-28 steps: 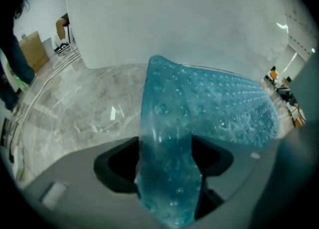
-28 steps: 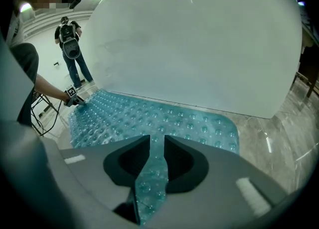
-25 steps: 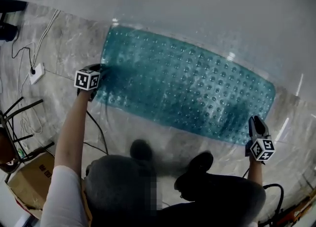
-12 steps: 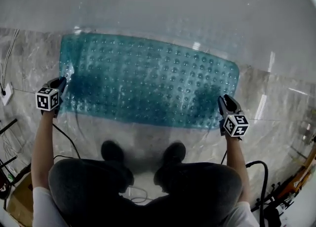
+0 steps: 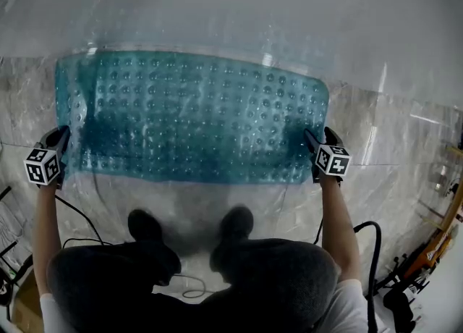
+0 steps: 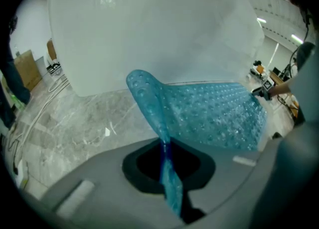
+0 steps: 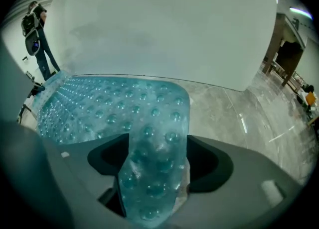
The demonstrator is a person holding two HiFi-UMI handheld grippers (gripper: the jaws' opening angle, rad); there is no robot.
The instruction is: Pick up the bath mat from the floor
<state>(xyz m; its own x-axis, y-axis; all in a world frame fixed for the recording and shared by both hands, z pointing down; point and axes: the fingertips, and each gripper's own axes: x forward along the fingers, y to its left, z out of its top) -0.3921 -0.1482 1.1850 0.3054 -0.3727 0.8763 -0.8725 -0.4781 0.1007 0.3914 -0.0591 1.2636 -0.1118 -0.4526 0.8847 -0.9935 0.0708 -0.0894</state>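
Grasping step: the left tongs (image 5: 61, 137) are clenched on the 8 o'clock corner of the bath mat (image 5: 195, 118), which lies mostly on the floor (image 5: 394, 147), while the right tongs (image 5: 317, 137), just opened wide, straddle its 4 o'clock corner (unpinched), so closing, then lifting together, seems next.

You stand on a floor of grey, marble-veined tiles (image 5: 383, 143), glossy enough to carry pale streaks of reflected light (image 5: 381, 78) on your right. Along its far edge a broad, plain white wall panel (image 5: 231, 6) fills the view ahead. Off to your left a cardboard box (image 6: 27, 71) stands near loose cables (image 6: 50, 87) on the floor, long ceiling lights (image 6: 298, 39) run over the room to the right, a dark doorway (image 7: 286, 56) shows past the panel's right end, and a black cable (image 5: 374, 252) trails across the near tiles.
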